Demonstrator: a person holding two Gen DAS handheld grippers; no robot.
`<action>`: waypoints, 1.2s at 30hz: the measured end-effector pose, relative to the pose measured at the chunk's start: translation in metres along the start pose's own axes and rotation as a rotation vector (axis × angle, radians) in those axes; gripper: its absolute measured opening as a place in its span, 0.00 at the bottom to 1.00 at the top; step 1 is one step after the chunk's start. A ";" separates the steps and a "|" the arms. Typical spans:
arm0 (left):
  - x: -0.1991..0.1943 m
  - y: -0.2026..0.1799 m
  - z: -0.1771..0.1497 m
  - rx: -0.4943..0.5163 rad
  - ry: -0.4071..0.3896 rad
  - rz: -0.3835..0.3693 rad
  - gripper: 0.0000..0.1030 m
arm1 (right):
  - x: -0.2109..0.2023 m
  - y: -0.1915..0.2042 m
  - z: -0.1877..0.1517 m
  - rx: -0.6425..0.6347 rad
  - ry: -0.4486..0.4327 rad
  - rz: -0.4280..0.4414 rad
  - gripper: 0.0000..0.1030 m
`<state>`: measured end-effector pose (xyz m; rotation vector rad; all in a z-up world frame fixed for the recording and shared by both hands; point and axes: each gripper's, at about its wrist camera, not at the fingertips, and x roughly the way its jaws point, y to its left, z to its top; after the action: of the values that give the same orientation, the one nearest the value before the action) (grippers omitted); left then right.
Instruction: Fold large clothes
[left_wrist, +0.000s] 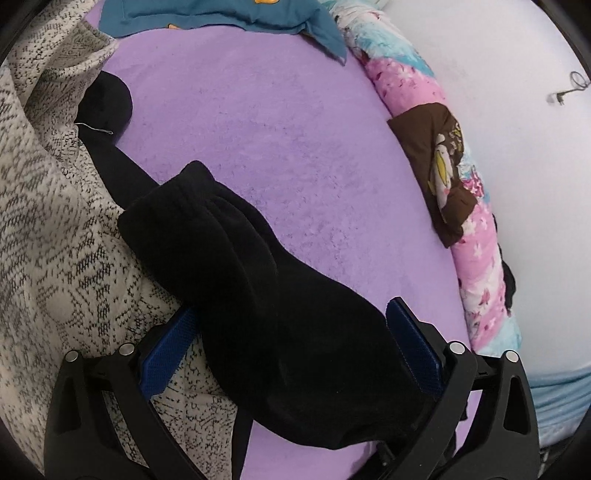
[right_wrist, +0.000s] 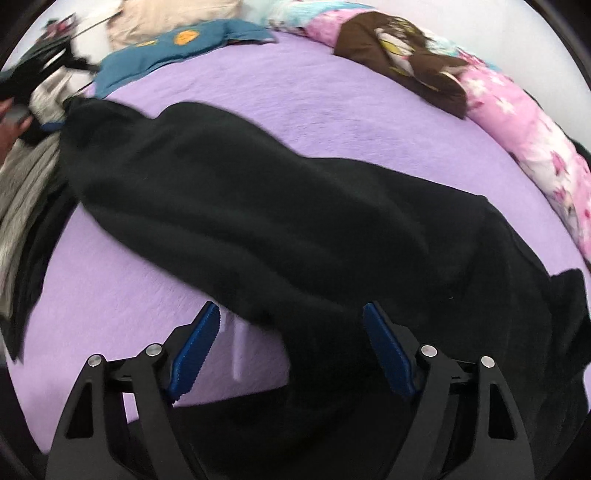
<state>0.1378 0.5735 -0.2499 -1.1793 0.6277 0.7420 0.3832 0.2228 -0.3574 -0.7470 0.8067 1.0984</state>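
Purple bed cover (left_wrist: 280, 122) carries a black garment (right_wrist: 258, 206). We find its cuffed sleeve between the spread left tongs (left_wrist: 291, 347), pads clear. Right tongs (right_wrist: 291, 350) are spread too, the cloth passing loosely between them, ungripped.

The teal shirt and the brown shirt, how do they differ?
The teal shirt lies on the purple blanket; the brown shirt is draped over the pink floral roll. Teal has orange prints; brown has a yellow-and-white cartoon. Both lie beyond the grippers.
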 end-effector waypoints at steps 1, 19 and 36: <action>0.000 0.001 0.000 0.001 0.000 0.025 0.80 | 0.001 0.002 -0.002 -0.016 0.003 -0.007 0.76; -0.029 0.003 -0.002 0.002 -0.077 0.044 0.12 | -0.010 -0.003 -0.023 0.040 -0.031 0.069 0.71; -0.139 -0.109 -0.019 0.274 -0.250 -0.165 0.12 | -0.086 -0.104 -0.073 0.413 -0.190 -0.053 0.82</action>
<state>0.1377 0.5072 -0.0844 -0.8580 0.4024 0.6284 0.4479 0.0926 -0.3084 -0.3103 0.8112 0.8997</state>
